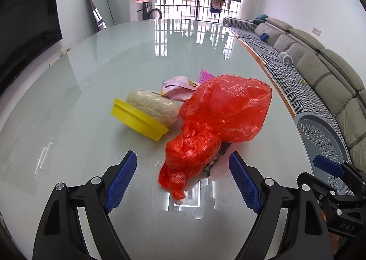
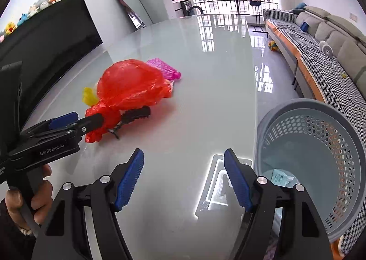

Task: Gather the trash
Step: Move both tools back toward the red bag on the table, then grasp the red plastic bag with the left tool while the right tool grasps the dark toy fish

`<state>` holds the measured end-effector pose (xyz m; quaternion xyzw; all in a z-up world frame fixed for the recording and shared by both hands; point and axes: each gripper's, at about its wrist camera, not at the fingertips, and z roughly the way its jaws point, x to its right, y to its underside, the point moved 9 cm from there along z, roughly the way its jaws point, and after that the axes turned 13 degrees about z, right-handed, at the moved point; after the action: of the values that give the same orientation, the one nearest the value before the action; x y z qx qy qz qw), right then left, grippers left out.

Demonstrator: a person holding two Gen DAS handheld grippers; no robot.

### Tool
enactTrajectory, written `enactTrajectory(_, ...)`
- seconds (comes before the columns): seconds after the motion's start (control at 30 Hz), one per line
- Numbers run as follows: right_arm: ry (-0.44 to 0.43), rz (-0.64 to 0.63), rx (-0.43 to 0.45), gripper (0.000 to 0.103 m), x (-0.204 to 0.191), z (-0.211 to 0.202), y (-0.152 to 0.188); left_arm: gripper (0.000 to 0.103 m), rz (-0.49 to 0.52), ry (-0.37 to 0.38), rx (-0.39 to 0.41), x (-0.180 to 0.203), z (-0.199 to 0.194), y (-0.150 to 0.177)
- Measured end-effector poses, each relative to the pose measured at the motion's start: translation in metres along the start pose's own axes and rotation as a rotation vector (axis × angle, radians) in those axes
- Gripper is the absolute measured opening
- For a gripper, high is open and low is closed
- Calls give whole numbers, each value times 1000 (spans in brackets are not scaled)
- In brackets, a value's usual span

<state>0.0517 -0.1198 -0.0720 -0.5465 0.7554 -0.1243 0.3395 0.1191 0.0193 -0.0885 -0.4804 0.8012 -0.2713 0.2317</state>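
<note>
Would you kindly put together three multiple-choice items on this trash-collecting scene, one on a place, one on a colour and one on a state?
1. Where does the grey perforated basket stand?
A. On the glass table, beside the bag
B. Off the table's edge, on the sofa side
C. Under the television

2. What colour is the crumpled plastic bag?
A. Red
B. Green
C. White

3. How does the left tool stand?
A. Shut on the yellow lid
B. Shut and empty
C. Open, its pads on either side of the bag's near end, not pressing it

Answers:
1 B: the right wrist view shows the basket past the glass table, toward the sofa.
2 A: the bag is red in both views.
3 C: the left wrist view shows a gap between each blue pad and the bag.
</note>
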Motion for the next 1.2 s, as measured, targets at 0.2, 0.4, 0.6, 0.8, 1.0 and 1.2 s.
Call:
enactTrajectory(0.2,-1,20,3,70,10,0,-5,80,17,18,-14,9,15,-11)
enactTrajectory(0.4,-2,33,2,70,15,1,-6,57,28,36,-39,19,24,-8)
enactTrajectory(0.6,-3,32,4,70,13,0,-5,40,11,63,-35,23,20,-4)
enactTrajectory(0.8,0,23,15,70,7,-5,-4,39,-10,70,15,23,-1,-4)
enactTrajectory(1.0,2,7,12,70,-3,-6,1,39,-41,29,85,9,-32,-2)
enactTrajectory(1.2,7,-13,-6,70,-17,4,1,39,-82,-22,98,-11,-47,15)
